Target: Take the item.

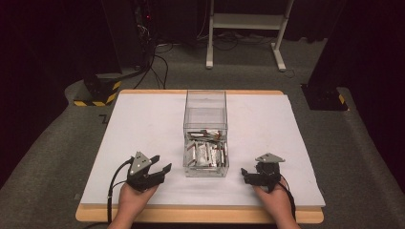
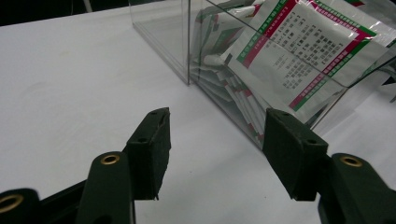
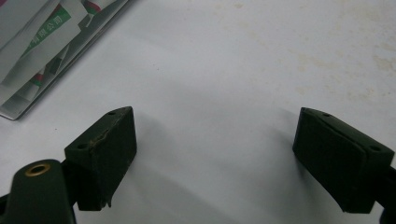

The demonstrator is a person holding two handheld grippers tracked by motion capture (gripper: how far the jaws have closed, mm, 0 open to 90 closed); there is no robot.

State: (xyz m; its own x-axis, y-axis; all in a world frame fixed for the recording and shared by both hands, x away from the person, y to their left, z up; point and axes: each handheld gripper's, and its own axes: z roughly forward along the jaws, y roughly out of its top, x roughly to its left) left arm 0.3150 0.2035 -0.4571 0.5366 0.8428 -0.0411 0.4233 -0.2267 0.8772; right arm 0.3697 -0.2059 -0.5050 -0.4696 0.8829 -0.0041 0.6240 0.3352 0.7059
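On white table (image 1: 143, 124): clear box (image 1: 206, 114) of packets (image 1: 205, 153) between left gripper (image 1: 160, 168) and right gripper (image 1: 246, 174); both jaws open, empty.

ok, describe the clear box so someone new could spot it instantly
On the white-covered table, look along the centre line between the left gripper and the right gripper. The clear box stands there, tall, open-topped and see-through. Printed sachets with red and green borders fill its lower part.
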